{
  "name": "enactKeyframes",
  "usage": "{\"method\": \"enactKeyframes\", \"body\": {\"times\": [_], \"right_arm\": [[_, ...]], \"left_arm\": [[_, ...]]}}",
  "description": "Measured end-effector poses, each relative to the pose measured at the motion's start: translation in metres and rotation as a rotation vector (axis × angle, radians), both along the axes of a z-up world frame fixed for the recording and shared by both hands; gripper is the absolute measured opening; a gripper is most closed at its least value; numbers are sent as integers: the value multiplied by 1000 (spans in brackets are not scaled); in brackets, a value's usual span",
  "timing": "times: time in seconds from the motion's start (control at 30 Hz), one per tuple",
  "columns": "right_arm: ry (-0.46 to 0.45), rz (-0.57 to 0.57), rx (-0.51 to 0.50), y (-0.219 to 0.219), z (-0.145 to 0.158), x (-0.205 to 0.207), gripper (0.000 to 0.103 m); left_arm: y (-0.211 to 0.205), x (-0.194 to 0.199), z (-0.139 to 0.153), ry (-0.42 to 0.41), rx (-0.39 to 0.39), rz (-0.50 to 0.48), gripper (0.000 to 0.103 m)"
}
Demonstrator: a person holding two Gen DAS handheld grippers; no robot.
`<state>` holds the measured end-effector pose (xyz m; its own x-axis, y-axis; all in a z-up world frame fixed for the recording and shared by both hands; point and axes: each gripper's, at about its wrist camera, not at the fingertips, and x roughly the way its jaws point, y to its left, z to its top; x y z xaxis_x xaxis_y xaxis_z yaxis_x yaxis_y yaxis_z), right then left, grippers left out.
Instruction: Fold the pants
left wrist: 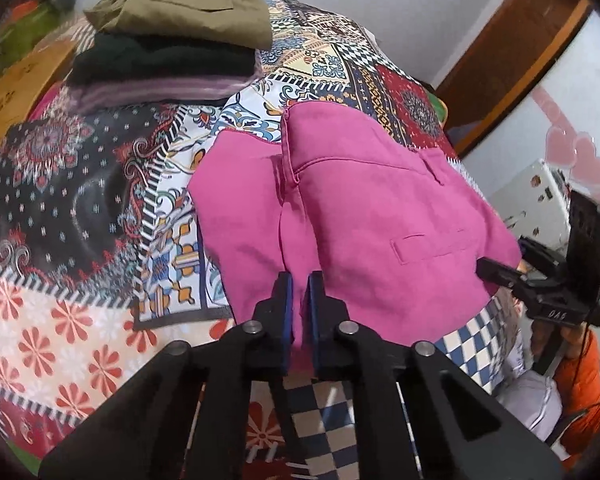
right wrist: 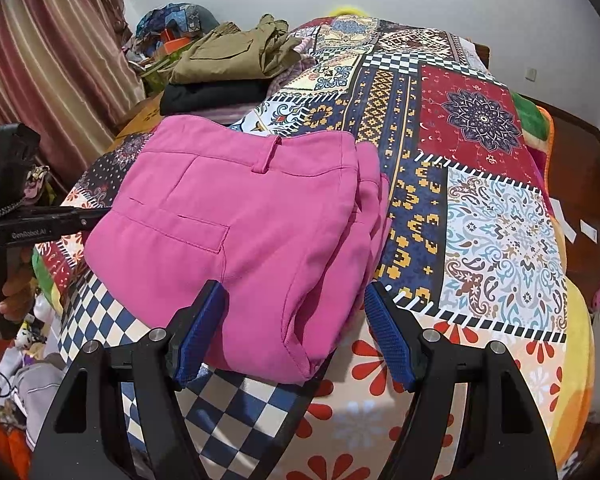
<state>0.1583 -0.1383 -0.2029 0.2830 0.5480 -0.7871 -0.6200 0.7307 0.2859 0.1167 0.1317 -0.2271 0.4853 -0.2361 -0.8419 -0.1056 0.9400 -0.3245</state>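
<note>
Pants (right wrist: 240, 232) lie folded on bed (right wrist: 480, 220); near edge pinched by left gripper (left wrist: 300, 300), seemingly for lifting. Right gripper (right wrist: 296, 312) spread, nothing held.

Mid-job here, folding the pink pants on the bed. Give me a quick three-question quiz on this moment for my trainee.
1. True or false: the right gripper is clamped on the pink pants.
2. What lies on top of the folded stack behind the pants? A) olive-green garment B) white towel C) blue jeans
3. Fill in: the left gripper has its fingers nearly together, with a ____ of the pants between them.

Key:
1. False; its jaws stand wide open at the near edge.
2. A, the olive-green garment.
3. Fold (pinched edge).
</note>
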Motion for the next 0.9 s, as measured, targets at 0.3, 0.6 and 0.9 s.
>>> {"method": "enactKeyframes", "body": {"times": [0.3, 0.6, 0.9], "right_arm": [[-5, -3, -16, 1, -2, 1, 70], [-11, -7, -17, 1, -1, 1, 71], [-86, -5, -39, -3, 25, -2, 73]], "left_arm": [[-5, -12, 17, -44, 48, 27, 5], [3, -14, 6, -16, 59, 52, 19], [26, -20, 39, -76, 117, 112, 69]]}}
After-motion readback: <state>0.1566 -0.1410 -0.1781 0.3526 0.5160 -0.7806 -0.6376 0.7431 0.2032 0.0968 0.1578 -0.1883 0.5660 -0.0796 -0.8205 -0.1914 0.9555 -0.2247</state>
